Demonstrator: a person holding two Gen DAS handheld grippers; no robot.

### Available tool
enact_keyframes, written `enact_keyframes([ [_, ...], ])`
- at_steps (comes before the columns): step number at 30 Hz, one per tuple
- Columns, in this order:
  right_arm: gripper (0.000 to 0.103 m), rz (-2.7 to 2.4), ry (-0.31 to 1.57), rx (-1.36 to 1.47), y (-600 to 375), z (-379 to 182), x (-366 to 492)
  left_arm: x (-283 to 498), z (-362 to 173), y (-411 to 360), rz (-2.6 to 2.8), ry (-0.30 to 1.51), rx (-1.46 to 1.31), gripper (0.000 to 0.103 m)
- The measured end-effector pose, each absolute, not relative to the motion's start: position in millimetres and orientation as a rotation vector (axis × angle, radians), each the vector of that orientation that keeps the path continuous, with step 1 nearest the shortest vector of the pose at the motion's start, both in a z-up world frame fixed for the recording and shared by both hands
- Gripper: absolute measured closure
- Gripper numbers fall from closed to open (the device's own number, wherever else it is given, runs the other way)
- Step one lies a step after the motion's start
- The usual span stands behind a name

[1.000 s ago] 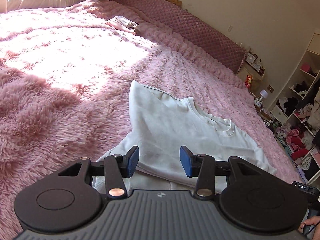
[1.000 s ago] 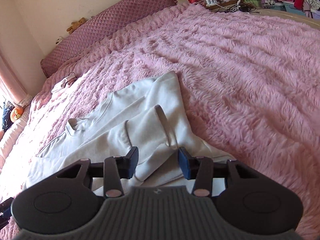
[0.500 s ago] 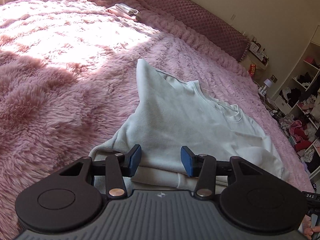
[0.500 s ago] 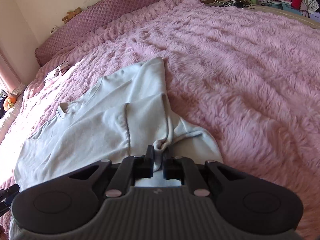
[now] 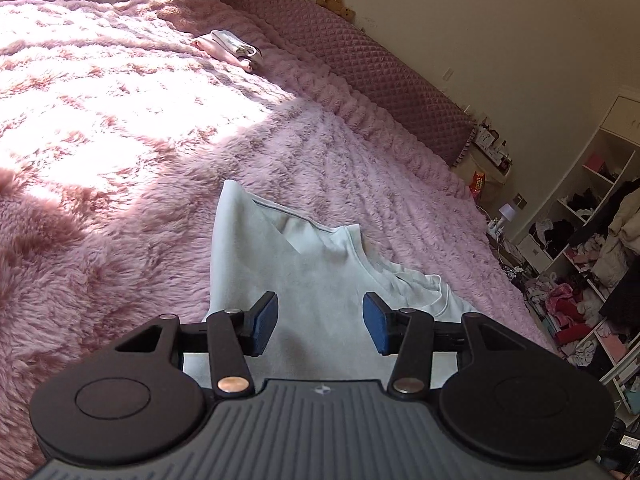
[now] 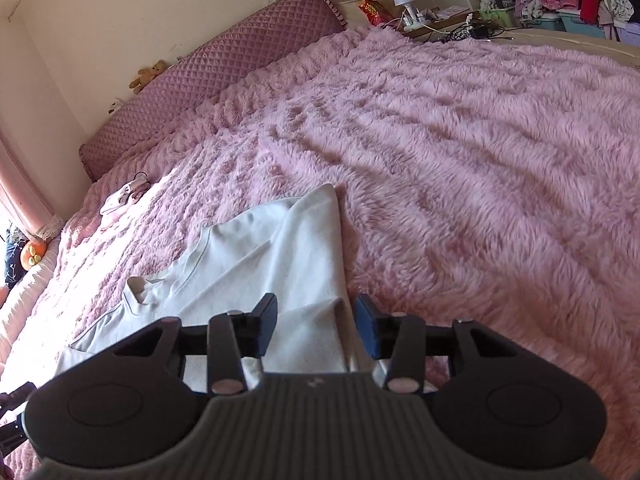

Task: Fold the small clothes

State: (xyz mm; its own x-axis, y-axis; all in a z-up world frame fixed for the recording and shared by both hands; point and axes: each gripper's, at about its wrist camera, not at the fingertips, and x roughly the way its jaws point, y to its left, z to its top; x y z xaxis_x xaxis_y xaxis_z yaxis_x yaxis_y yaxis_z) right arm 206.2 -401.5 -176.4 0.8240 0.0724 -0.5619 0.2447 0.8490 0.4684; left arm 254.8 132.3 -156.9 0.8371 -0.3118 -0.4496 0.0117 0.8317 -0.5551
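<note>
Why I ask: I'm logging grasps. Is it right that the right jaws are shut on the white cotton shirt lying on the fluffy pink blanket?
Not quite: the right wrist view shows the right gripper with jaws open, holding nothing, over the white cotton shirt lying on the fluffy pink blanket.

White top (image 5: 316, 280) of soft matt knit cloth, pink bed cover (image 5: 120, 168) of long shaggy plush, quilted mauve headboard cushion (image 5: 360, 68) of diamond-stitched fabric, left claw (image 5: 319, 327) matt black plastic, blue rubbery pads (image 5: 267, 315), coppery metal rivets (image 5: 231, 383)

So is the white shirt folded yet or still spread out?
Partly folded: the white shirt has its side flaps turned inward over the body, collar exposed, lying on the pink blanket.
</note>
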Motion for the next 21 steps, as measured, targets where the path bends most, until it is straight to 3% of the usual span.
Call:
enact_keyframes([
  [1,0.094,-0.093,0.618,0.56,-400.2,-178.3,209.9,263.5,-160.7,133.4,-0.174,0.568,-0.581,0.048],
  [2,0.102,-0.091,0.627,0.552,-398.5,-179.3,212.3,270.2,-163.2,134.1,-0.165,0.579,-0.589,0.048],
  [8,0.103,-0.141,0.553,0.471,-395.7,-169.6,195.4,294.0,-181.4,139.9,-0.122,0.639,-0.623,0.048],
  [13,0.103,-0.175,0.629,0.462,-399.9,-200.6,198.3,289.3,-183.6,145.0,-0.138,0.627,-0.649,0.049],
  [15,0.099,-0.175,0.623,0.478,-402.5,-199.6,196.7,279.2,-174.8,150.1,-0.158,0.597,-0.658,0.049],
  [16,0.089,-0.181,0.617,0.487,-403.7,-197.0,194.8,271.7,-169.0,153.4,-0.164,0.581,-0.66,0.049],
  [17,0.086,-0.191,0.601,0.489,-404.3,-192.4,191.3,264.5,-165.8,156.7,-0.171,0.569,-0.664,0.049],
  [21,0.086,-0.087,0.524,0.498,-398.6,-171.3,168.0,227.2,-156.6,168.3,-0.196,0.537,-0.691,0.047],
])
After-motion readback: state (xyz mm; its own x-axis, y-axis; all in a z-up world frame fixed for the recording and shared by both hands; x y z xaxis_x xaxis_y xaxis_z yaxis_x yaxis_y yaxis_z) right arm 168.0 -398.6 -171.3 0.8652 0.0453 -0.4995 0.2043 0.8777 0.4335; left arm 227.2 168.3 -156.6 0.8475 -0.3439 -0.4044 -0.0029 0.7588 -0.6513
